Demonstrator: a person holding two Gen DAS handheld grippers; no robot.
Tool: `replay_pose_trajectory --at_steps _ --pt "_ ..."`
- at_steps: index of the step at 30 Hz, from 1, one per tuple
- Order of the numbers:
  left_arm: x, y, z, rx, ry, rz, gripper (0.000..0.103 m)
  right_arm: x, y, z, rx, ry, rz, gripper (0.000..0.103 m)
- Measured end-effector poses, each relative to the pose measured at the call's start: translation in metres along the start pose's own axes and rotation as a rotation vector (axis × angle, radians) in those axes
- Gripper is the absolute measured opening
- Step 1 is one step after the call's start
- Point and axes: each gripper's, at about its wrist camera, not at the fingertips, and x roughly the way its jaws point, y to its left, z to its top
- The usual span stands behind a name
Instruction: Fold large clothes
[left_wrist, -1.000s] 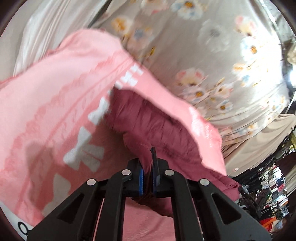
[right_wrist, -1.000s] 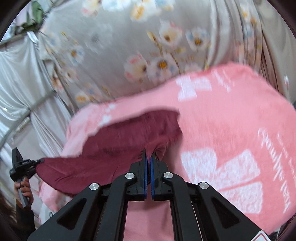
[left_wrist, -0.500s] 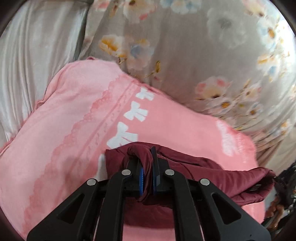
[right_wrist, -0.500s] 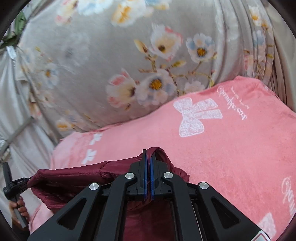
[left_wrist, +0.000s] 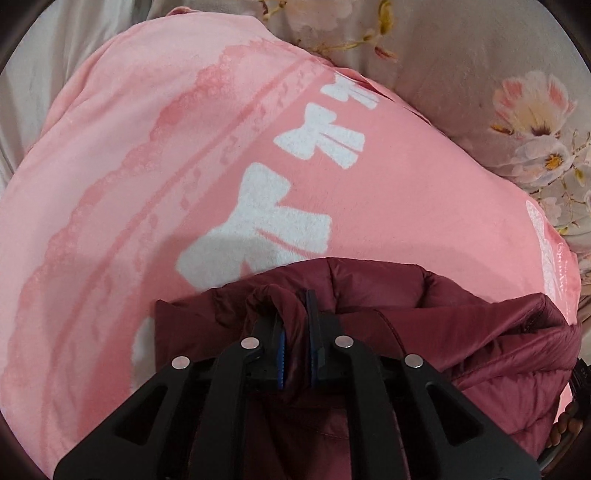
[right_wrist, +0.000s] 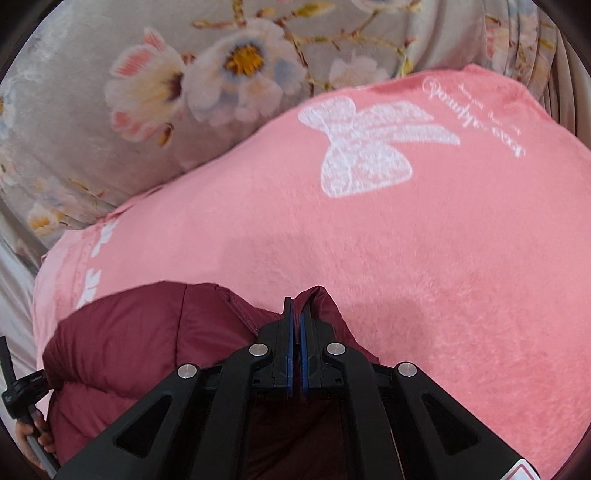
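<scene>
Left gripper (left_wrist: 295, 332) fingers starting to part, maroon puffer jacket (left_wrist: 461, 325) fabric still bunched between them. Right gripper (right_wrist: 295, 325) fingers clamped tight on a jacket fold. Jacket lies doubled over on the pink bow-print blanket (right_wrist: 406, 240), right under both grippers, floral sheet (right_wrist: 92, 147) beyond.

A bedroom in a home is indicated: a fluffy pink fleece blanket printed with white bows (left_wrist: 258, 177) is spread as the surface, and a grey floral-printed bedsheet (right_wrist: 110, 110) is seen beyond it at twelve o'clock. Pale satin cloth (left_wrist: 48, 48) is glimpsed at ten o'clock.
</scene>
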Motion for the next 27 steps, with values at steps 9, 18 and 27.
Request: replay_pose_trajectory --at_steps 9,18,27 --pt "-0.02 0.003 -0.005 0.016 -0.117 -0.037 0.014 -0.006 -0.01 -0.002 0.025 -0.02 0.015 0.013" --pt "-0.123 0.019 0.016 -0.004 -0.247 -0.097 0.045 -0.093 0.017 0.0 -0.105 -0.192 0.01 0.038" --pt "-0.114 -0.023 0.021 0.151 -0.241 0.086 0.092 -0.018 0.038 -0.001 -0.118 -0.011 -0.028 0.049"
